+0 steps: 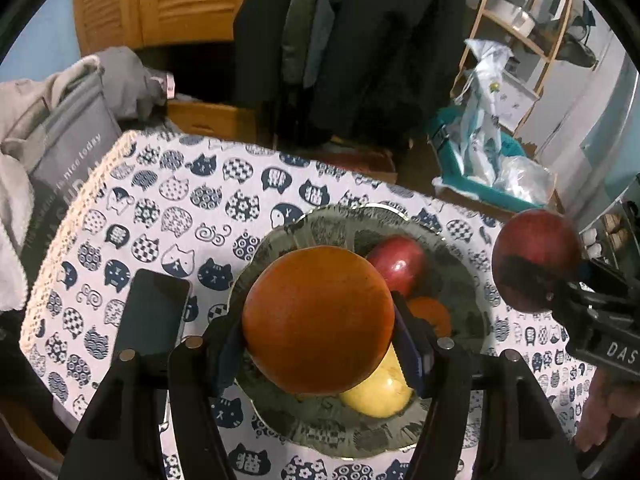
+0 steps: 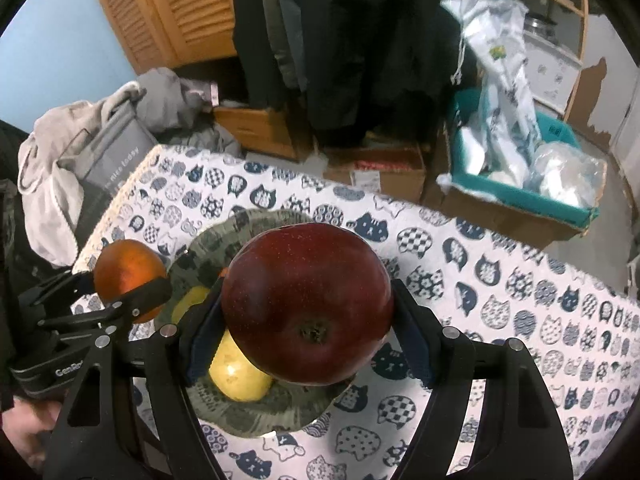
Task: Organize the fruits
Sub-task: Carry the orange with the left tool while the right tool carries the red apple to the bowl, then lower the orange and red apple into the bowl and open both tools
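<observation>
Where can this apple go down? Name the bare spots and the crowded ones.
Free: the cat-print tablecloth right of the bowl, out to the table's right edge, and the strip behind the bowl. Crowded: the bowl itself, holding a yellow fruit and a second red apple; left of it lies a phone.

Below the left gripper (image 1: 320,320), clamped on the orange (image 1: 318,319), the bowl (image 1: 344,220) is crowded — a yellow fruit (image 1: 380,396), a red apple (image 1: 398,264), a small orange (image 1: 430,312). Its left is blocked by a phone (image 1: 154,312). Right of the right gripper (image 2: 308,312) — bare tablecloth (image 2: 520,300).
</observation>
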A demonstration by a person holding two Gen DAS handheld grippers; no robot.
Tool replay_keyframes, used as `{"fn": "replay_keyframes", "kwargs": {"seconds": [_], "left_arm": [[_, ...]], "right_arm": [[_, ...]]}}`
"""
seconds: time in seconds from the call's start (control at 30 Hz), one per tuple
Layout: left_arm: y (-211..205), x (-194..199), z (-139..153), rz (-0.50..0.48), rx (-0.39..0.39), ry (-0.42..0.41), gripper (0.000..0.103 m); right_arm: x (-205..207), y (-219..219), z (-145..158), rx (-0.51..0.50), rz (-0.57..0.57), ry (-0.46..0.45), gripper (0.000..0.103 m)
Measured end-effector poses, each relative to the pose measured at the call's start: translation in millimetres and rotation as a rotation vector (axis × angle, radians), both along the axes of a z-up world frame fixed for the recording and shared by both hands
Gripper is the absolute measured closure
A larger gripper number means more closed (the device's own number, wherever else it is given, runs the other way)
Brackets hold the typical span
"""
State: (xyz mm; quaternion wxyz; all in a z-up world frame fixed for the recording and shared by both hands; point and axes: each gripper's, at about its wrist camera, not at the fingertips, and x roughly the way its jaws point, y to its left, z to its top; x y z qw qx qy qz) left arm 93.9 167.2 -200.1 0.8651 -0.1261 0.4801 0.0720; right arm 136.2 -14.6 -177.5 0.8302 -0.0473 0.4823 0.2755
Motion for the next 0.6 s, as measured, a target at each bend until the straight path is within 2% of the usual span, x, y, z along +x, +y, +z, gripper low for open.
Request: {"fn": "replay_keyframes", "kwargs": {"seconds": [0.27,0.53,0.6], "left_arm": [[2,12,-24,0.003,-0.009,0.057,0.036],[1,17,-44,-0.006,-0.014,0.110,0.036],[0,17,-43,-0.007,-0.014,0.101,0.036]], "right_arm": [[8,5,-31,-0.021,0.011,0.057,0.026],[13,4,-44,-0.017,0.002,0.091,0.026],[13,5,-45,-0.016,0.005,0.093,0.026]]}}
